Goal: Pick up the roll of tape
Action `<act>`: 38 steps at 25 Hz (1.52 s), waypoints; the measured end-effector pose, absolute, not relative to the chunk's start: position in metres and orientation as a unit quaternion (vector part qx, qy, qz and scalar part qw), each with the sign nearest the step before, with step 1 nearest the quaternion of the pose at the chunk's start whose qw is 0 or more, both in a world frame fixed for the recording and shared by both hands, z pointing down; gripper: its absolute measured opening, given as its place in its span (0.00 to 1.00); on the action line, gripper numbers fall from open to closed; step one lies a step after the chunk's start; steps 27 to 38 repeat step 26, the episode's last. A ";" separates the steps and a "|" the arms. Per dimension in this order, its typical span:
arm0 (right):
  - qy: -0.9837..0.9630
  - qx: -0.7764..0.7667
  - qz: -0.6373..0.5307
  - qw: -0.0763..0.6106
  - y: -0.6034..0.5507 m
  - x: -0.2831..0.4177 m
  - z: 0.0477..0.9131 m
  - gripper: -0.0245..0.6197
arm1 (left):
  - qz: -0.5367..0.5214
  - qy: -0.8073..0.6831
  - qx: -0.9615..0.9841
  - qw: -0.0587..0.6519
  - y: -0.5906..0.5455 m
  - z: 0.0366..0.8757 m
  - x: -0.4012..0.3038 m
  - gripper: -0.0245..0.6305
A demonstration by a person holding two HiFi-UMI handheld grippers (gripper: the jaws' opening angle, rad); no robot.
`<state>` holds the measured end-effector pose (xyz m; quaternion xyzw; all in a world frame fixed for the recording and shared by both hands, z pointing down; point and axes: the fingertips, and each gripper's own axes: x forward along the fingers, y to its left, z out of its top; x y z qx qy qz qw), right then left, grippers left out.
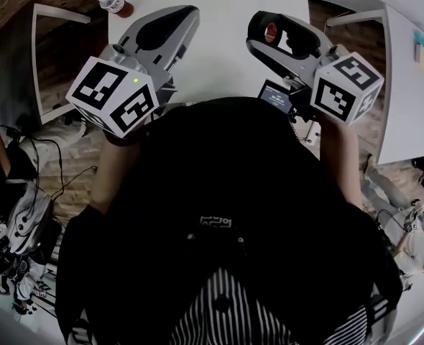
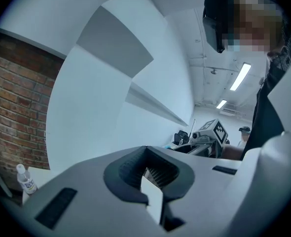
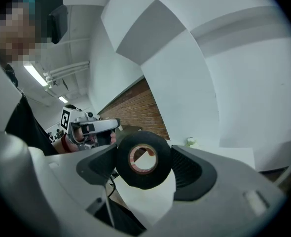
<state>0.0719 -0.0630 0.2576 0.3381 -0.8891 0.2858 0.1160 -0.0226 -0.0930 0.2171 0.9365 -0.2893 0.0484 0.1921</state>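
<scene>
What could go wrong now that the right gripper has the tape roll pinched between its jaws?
The roll of tape is pinched only across its curved outer edge by the right gripper, so it might pivot or slip out and drop onto the table. The left gripper, shut and empty, sits close beside it; a careless swing could knock the two together, or tip the bottle at the table's far corner.
</scene>
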 end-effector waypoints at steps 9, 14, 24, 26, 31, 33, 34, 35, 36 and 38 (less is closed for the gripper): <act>-0.892 0.315 0.302 0.117 -0.060 0.057 0.260 0.57 | 0.055 -0.289 0.934 0.204 -0.084 0.221 -0.025 0.04; -0.895 0.307 0.302 0.120 -0.057 0.056 0.260 0.57 | 0.056 -0.291 0.933 0.206 -0.080 0.224 -0.023 0.04; -0.898 0.304 0.298 0.115 -0.058 0.053 0.257 0.57 | 0.053 -0.297 0.931 0.206 -0.077 0.219 -0.026 0.04; -0.900 0.304 0.293 0.112 -0.062 0.050 0.253 0.57 | 0.052 -0.300 0.931 0.204 -0.081 0.216 -0.030 0.04; -0.900 0.304 0.293 0.112 -0.062 0.050 0.253 0.57 | 0.052 -0.300 0.931 0.204 -0.081 0.216 -0.030 0.04; -0.900 0.304 0.293 0.112 -0.062 0.050 0.253 0.57 | 0.052 -0.300 0.931 0.204 -0.081 0.216 -0.030 0.04; -0.900 0.304 0.293 0.112 -0.062 0.050 0.253 0.57 | 0.052 -0.300 0.931 0.204 -0.081 0.216 -0.030 0.04; -0.900 0.304 0.293 0.112 -0.062 0.050 0.253 0.57 | 0.052 -0.300 0.931 0.204 -0.081 0.216 -0.030 0.04; -0.900 0.304 0.293 0.112 -0.062 0.050 0.253 0.57 | 0.052 -0.300 0.931 0.204 -0.081 0.216 -0.030 0.04; -0.900 0.304 0.293 0.112 -0.062 0.050 0.253 0.57 | 0.052 -0.300 0.931 0.204 -0.081 0.216 -0.030 0.04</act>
